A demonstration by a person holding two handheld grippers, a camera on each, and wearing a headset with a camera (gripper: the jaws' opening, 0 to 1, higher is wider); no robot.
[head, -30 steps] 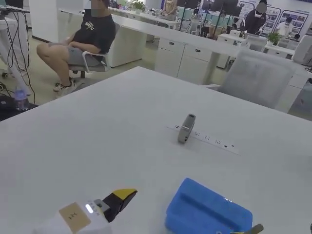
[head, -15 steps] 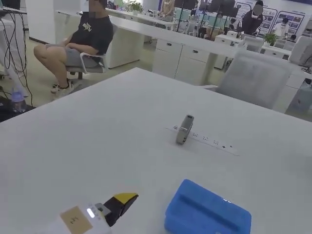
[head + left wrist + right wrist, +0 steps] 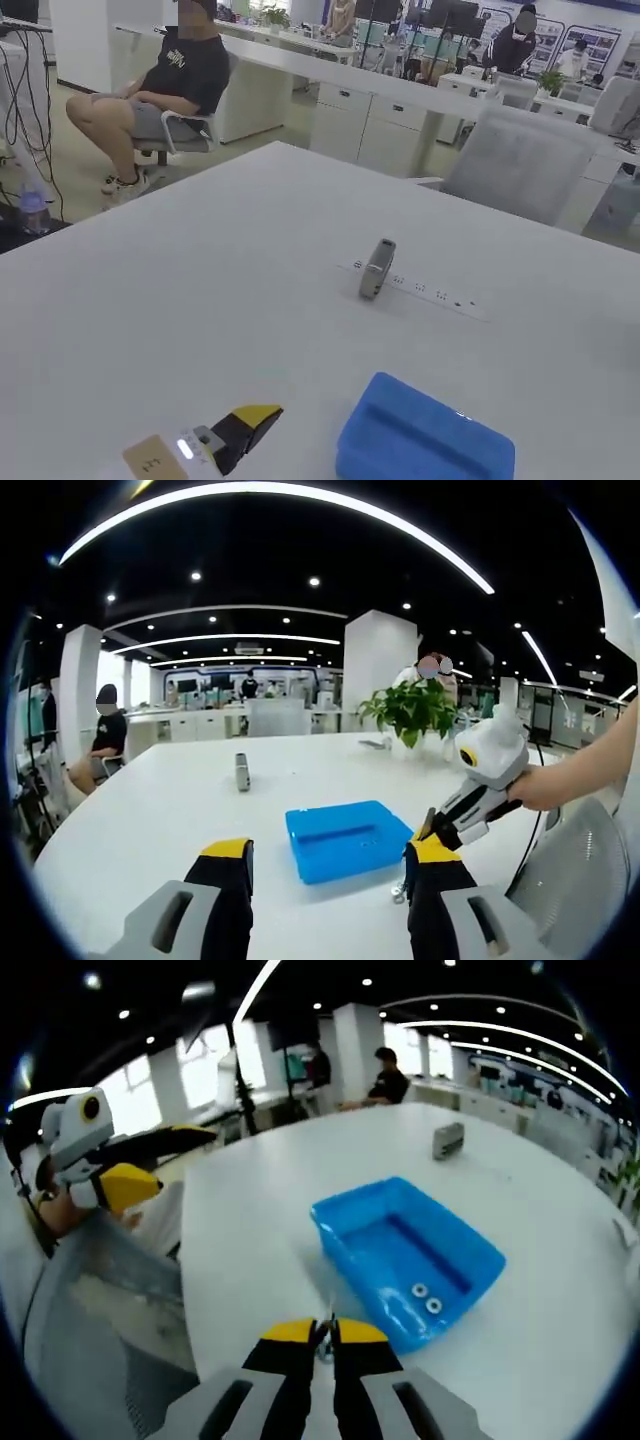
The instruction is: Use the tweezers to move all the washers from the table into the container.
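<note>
1. A wide white table [image 3: 200,300] carries the work. Most of its top is bare, and a power strip [image 3: 430,290] with a grey block [image 3: 378,268] lies well apart from the job, leaving free room on every side.
2. The blue container [image 3: 350,1260] sits near the person's side of the table, mouth open. In the right gripper view the table's edge runs close to its left, so a dropped washer could roll off there.
3. The left tongs [image 3: 330,852] stand wide, holding nothing, and point across the table at the container.
4. The right tongs [image 3: 325,1332] are pinched narrow on a thin metal piece, judged to be the tweezers [image 3: 327,1322], just short of the container's near corner.
5. Two washers [image 3: 420,1290] lie side by side on the container's floor.
6. Small bits [image 3: 400,890] sit on the table beside the container's corner, too small to name.

The step in hand looks like the reach for another washer. The next move calls for lowering the tweezer tips squarely onto one, then lifting it over the near wall.
</note>
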